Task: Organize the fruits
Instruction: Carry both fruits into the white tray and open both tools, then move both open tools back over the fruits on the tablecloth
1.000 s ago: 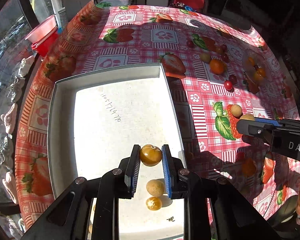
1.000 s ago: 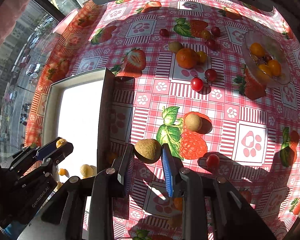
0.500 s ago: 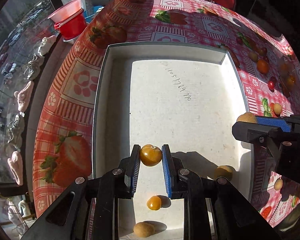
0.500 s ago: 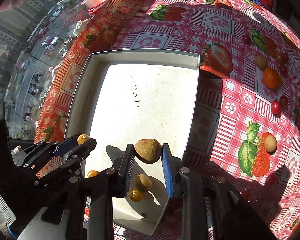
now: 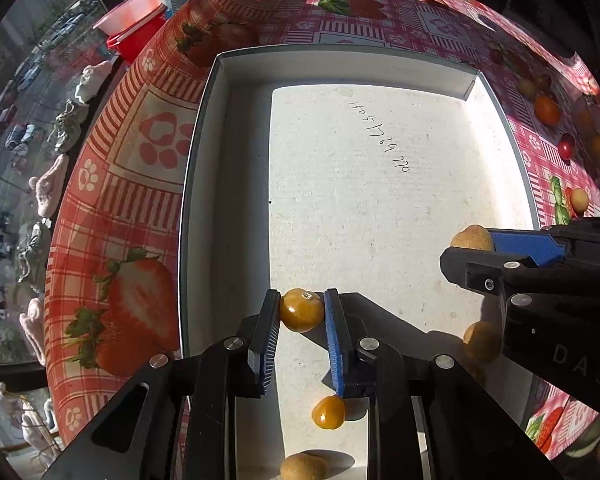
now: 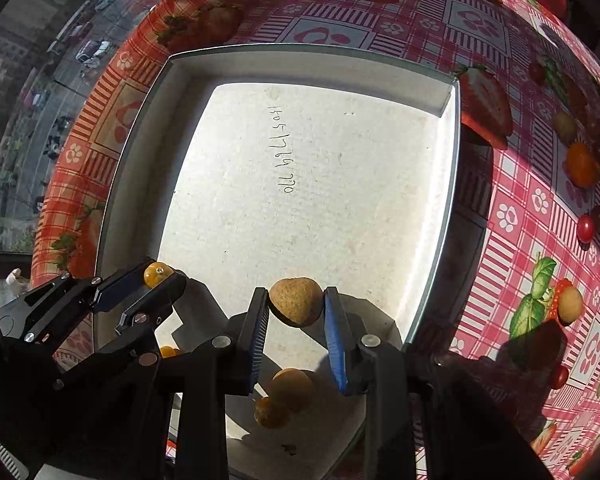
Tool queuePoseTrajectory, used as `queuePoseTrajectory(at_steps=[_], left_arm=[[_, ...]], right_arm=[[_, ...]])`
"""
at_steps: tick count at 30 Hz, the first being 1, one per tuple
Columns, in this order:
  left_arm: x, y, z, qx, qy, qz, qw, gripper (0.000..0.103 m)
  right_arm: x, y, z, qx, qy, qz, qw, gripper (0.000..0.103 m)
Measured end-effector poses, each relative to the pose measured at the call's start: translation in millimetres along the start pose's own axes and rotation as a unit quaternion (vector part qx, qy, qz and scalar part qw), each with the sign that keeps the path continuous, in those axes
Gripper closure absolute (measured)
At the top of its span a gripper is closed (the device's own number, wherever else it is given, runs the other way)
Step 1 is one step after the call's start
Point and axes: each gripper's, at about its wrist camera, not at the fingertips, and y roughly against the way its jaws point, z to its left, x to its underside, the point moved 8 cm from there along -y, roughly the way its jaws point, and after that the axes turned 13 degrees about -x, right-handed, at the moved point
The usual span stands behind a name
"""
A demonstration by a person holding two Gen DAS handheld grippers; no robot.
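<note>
My left gripper [image 5: 302, 312] is shut on a small yellow-orange fruit [image 5: 301, 309] and holds it above the near left part of the white box [image 5: 204, 128]. My right gripper [image 6: 296, 306] is shut on a brown rough fruit [image 6: 296, 306] above the near part of the same box [image 6: 140, 104]. The right gripper also shows at the right of the left wrist view [image 5: 476, 246]; the left one shows at the left of the right wrist view [image 6: 160, 274]. Loose fruits lie on the box floor below: an orange one [image 5: 328, 412] and tan ones [image 5: 480, 340] [image 5: 303, 466].
The red strawberry-print tablecloth [image 6: 512, 208] carries more fruits at the right: an orange [image 6: 582, 164], a cherry tomato [image 6: 585, 227], a tan ball [image 6: 571, 304]. A red bowl [image 5: 134, 28] sits past the table's far left edge. The table edge runs along the left.
Both grippers moved left from the tablecloth to above the box, each keeping its fruit. The right gripper came over the box's right wall.
</note>
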Motion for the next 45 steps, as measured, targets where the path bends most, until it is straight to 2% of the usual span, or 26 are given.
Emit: queuePoseTrajectory(at_steps=[4, 5, 6, 7, 8, 12, 14, 16, 25, 30, 37, 45], left_arm=[[1, 0, 0, -0.001, 0.001, 0.0, 1.0, 0.078], [1, 0, 0, -0.004, 0.001, 0.0, 1.0, 0.06], [1, 1, -1, -0.011, 0.004, -0.002, 0.9999, 0.027], [0, 3, 1, -0.014, 0.008, -0.013, 0.9998, 0.021], [0, 6, 0, -0.014, 0.009, -0.022, 0.9996, 0.02], [4, 3, -5, -0.022, -0.009, -0.009, 0.9997, 0.02], [4, 4, -5, -0.022, -0.008, -0.007, 0.9997, 0.02], [5, 7, -5, -0.021, -0.006, -0.006, 0.9997, 0.02], [2, 23, -3, -0.025, -0.008, -0.014, 0.9996, 0.02], [2, 37, -21, -0.021, -0.027, -0.028, 0.999, 0.02], [-3, 58, -53, -0.005, -0.064, -0.049, 0.9967, 0.02], [-18, 83, -107, 0.019, -0.111, -0.074, 0.9909, 0.02]], right_arm=[[2, -9, 0, 0.004, 0.001, 0.012, 1.0, 0.073], [3, -10, 0, 0.005, 0.001, 0.015, 1.0, 0.072], [1, -12, 0, 0.004, 0.001, 0.014, 1.0, 0.071], [0, -14, 1, 0.002, 0.003, 0.015, 1.0, 0.067], [-1, -16, 2, 0.001, 0.005, 0.016, 1.0, 0.064], [-2, -19, 6, -0.002, 0.005, 0.017, 1.0, 0.047], [-4, -17, 7, -0.009, 0.0, 0.015, 1.0, 0.036], [-4, -13, 9, -0.02, -0.003, 0.008, 1.0, 0.019], [-7, 16, 16, -0.024, -0.009, -0.022, 0.999, 0.017], [0, 37, -4, -0.023, -0.037, -0.042, 0.998, 0.017], [23, 64, -59, 0.001, -0.096, -0.062, 0.993, 0.017], [76, 95, -150, 0.045, -0.193, -0.08, 0.977, 0.017]])
